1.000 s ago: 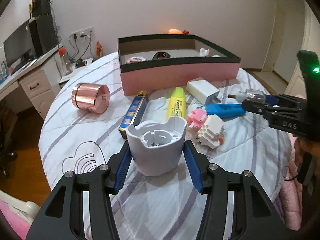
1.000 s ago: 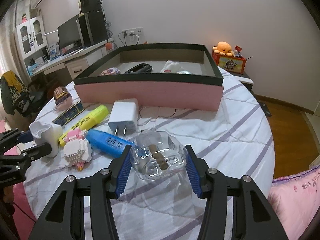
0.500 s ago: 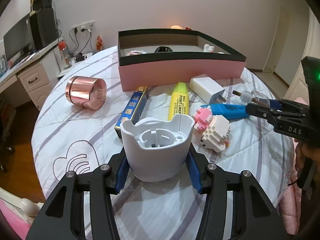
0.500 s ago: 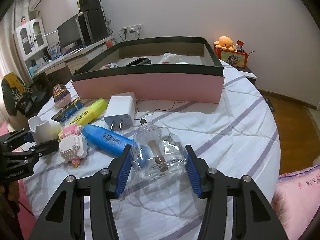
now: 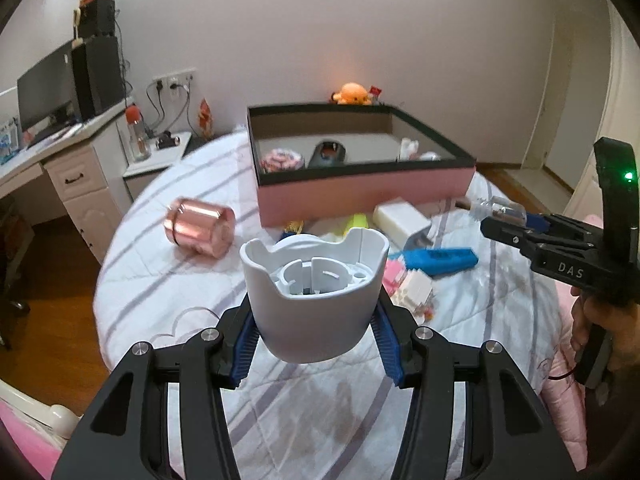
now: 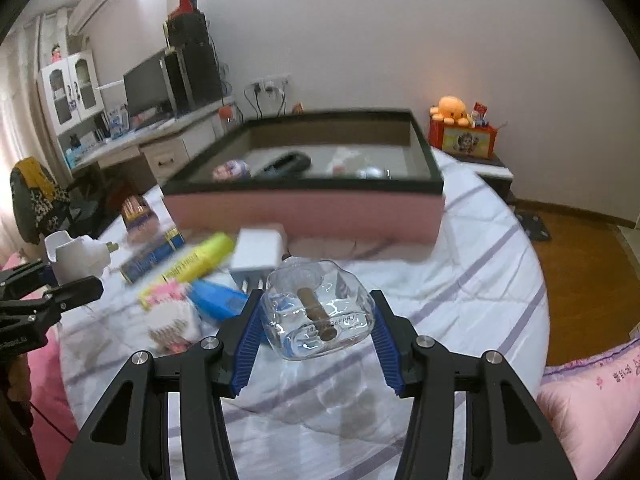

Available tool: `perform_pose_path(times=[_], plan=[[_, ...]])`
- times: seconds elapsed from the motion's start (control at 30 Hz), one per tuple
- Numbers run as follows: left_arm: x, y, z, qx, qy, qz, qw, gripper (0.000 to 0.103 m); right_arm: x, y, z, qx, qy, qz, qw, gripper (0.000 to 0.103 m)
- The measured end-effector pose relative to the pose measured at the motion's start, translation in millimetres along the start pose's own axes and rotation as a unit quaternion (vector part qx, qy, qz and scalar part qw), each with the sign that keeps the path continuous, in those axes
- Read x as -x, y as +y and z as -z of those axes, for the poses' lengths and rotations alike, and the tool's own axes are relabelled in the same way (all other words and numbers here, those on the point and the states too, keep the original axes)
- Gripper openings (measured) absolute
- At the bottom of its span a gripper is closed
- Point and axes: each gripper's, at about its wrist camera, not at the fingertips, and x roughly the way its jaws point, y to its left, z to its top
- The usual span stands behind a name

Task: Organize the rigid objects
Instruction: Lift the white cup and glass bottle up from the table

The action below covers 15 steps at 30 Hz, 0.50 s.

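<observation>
Lifted clear of the quilt since a second ago, when it sat on the bedcover between the blue pads, a white plastic cup-shaped housing [image 5: 314, 300] now hangs in the left gripper [image 5: 314, 344], its jaws pinching the rounded sides low down so that the open top faces up and the notched rim stays level. The right gripper [image 6: 316, 340] has likewise raised its load: a clear glass bottle [image 6: 318, 314] with a brown stopper or stick inside, clamped across its belly and lying on its side, the neck pointing away from the camera. Both loads appear bound for the pink box [image 5: 360, 188] with the black rim at the far side of the round bed, which already holds a dark oval item, a patterned round one and some pale pieces. Gripping each piece at its widest part looks a sensible choice, since both are smooth and could slip. Left on the striped bedcover [image 5: 168, 280] near the box wall are a copper-coloured tin [image 5: 198, 232] on its side, a white charger [image 6: 260, 256], a yellow highlighter [image 6: 196, 260], a blue tube [image 5: 440, 260] and a pink-and-white block figure [image 6: 170, 312]. In each wrist view the other gripper shows at the frame's edge with its load.
</observation>
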Motion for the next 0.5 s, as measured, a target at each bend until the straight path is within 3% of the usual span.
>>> perform_pose_path(times=[0.5], plan=[[76, 16, -53, 0.025, -0.122, -0.041, 0.9913, 0.052, 80, 37, -59, 0.038, -0.122, -0.011, 0.992, 0.052]])
